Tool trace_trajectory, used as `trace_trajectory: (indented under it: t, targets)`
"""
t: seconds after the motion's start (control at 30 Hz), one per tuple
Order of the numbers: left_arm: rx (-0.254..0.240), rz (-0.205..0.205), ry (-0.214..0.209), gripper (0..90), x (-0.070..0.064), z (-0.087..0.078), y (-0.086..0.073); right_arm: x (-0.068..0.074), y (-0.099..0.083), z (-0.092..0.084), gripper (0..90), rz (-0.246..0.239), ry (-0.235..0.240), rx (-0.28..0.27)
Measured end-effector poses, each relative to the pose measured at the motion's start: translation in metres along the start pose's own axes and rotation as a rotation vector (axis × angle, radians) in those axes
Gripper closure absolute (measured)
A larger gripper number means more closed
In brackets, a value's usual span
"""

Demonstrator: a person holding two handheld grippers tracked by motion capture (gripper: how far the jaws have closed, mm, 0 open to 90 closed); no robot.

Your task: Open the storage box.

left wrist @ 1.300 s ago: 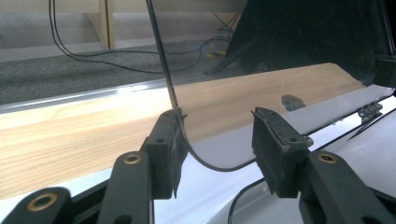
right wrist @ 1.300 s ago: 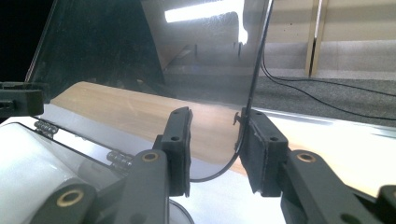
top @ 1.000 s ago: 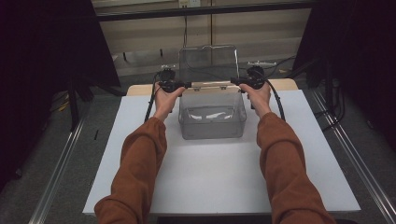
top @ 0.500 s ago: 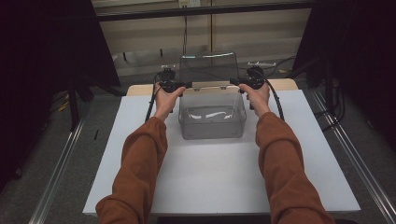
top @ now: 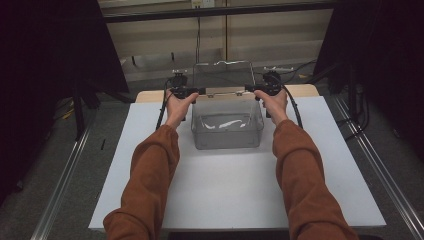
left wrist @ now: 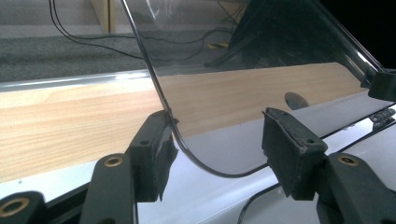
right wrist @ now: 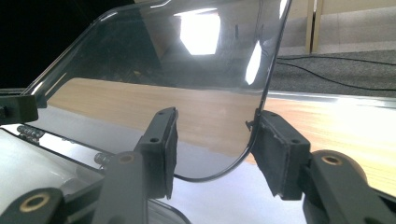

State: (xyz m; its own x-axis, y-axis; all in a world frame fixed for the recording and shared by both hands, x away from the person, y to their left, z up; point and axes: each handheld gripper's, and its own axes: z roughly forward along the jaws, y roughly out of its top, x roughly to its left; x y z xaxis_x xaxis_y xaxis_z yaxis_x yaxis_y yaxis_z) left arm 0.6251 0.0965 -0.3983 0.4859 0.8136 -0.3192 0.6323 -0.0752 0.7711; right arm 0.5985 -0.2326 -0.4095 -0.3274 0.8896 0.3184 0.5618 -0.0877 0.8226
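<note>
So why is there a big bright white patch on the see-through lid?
In the right gripper view, the clear lid mirrors a bright light as a white patch, with a glare streak near its edge. In the left gripper view it looks mostly dark. In the high view, white glints show inside the clear box.

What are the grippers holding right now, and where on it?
Nothing is clamped. Both the left gripper and the right gripper are open, each with a corner of the raised clear lid between its jaws, the lid's edge resting against one jaw only.
</note>
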Motion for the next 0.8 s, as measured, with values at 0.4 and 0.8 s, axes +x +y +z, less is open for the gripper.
trace_trajectory:
  t: [0.4, 0.8]
  targets:
    - [-0.005, -0.009, 0.004, 42.7, -0.0004, 0.0009, -0.0002, 0.0027, -0.0022, 0.0032, 47.4, 0.016, -0.018, -0.009]
    - [-0.005, -0.028, -0.004, 41.2, 0.0030, 0.0039, -0.0017, 0.0046, -0.0045, 0.0050, 43.7, 0.029, -0.024, -0.008]
